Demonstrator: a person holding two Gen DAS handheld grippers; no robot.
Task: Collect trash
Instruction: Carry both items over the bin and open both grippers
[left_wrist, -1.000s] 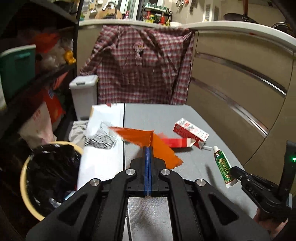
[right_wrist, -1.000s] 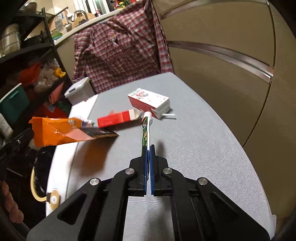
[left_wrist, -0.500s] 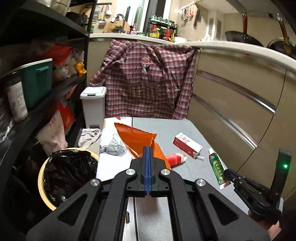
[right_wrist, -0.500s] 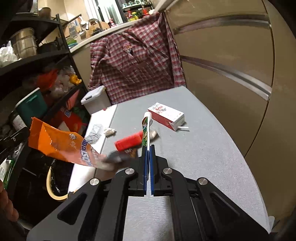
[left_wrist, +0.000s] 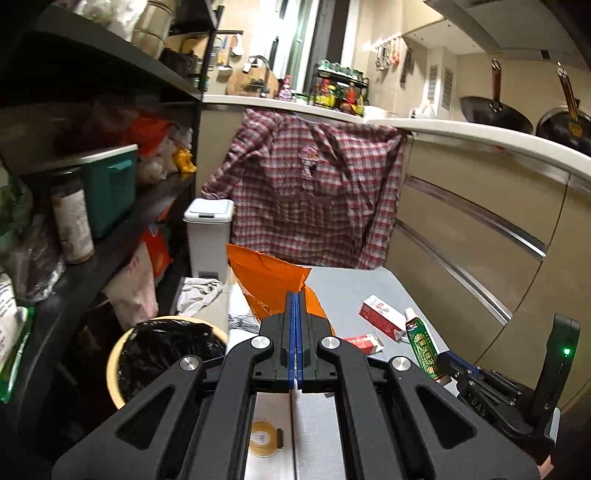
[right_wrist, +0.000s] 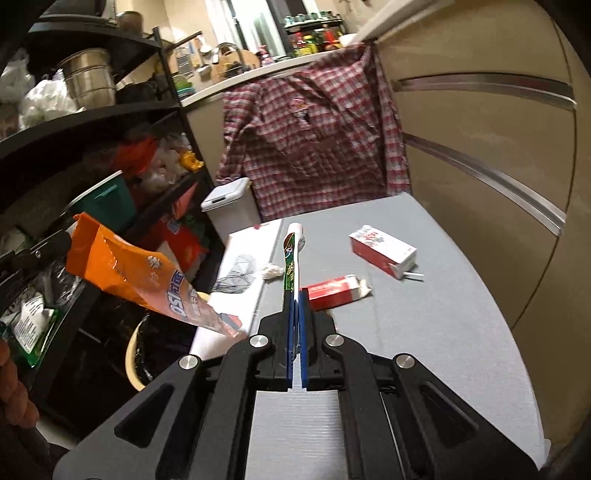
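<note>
My left gripper (left_wrist: 296, 299) is shut on an orange snack bag (left_wrist: 267, 282) and holds it in the air above the table's left side; the bag also shows in the right wrist view (right_wrist: 140, 275). My right gripper (right_wrist: 294, 295) is shut on a green toothpaste tube (right_wrist: 290, 262), lifted off the table; the tube also shows in the left wrist view (left_wrist: 421, 339). A red and white carton (right_wrist: 382, 249) and a small red box (right_wrist: 332, 291) lie on the grey table (right_wrist: 424, 332). A bin with a black liner (left_wrist: 162, 350) stands on the floor to the left.
A crumpled white scrap (right_wrist: 271, 272) and a white sheet (right_wrist: 243, 258) lie at the table's left. A black shelf rack (left_wrist: 92, 184) full of goods stands left. A white lidded bin (left_wrist: 208, 236) and a plaid shirt (left_wrist: 314, 192) are at the back. Cabinet fronts (right_wrist: 498, 184) run along the right.
Both grippers have risen and drawn back from the table, each carrying its item. The orange bag has moved left, toward the bin side.
</note>
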